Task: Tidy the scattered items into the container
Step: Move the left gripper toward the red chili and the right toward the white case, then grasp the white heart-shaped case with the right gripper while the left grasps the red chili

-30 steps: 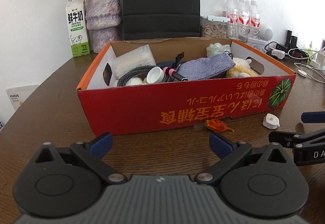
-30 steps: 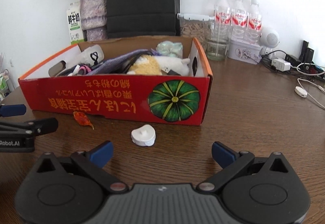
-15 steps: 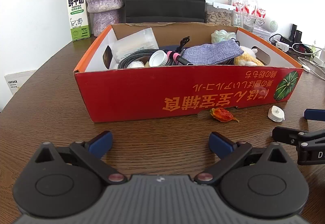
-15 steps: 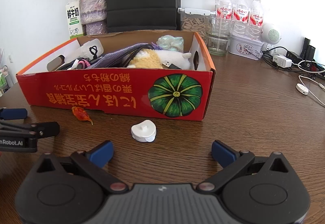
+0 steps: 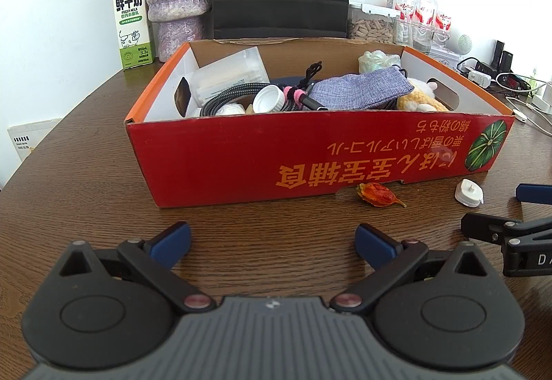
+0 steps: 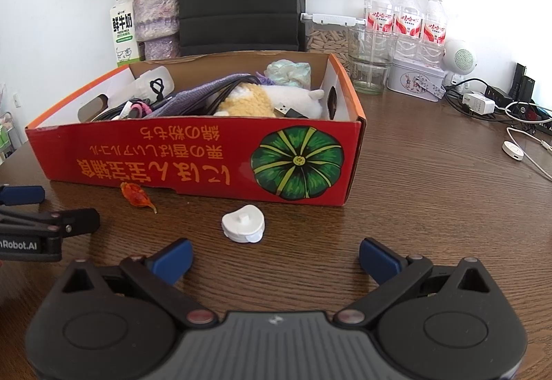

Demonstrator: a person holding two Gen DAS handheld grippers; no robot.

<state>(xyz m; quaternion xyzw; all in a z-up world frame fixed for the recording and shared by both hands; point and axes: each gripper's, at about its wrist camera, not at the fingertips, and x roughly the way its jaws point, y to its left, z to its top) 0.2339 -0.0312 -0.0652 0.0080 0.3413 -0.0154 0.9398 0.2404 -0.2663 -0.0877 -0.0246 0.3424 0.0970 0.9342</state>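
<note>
On the milk carton [image 5: 132, 16]: "鲜牛奶", "FRESH MILK", "3.3". Upside down on the red cardboard box [image 5: 310, 156]: orange Japanese print, "にほん" legible, beside a green pumpkin picture. On the left tongs' body [image 6: 24, 243]: "nRobot.AI". On the right tongs' body [image 5: 528, 257]: "D A". Bottle labels unreadable.

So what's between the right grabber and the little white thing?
Nothing: in the right wrist view only bare table lies between the open right gripper and the white cap.
</note>
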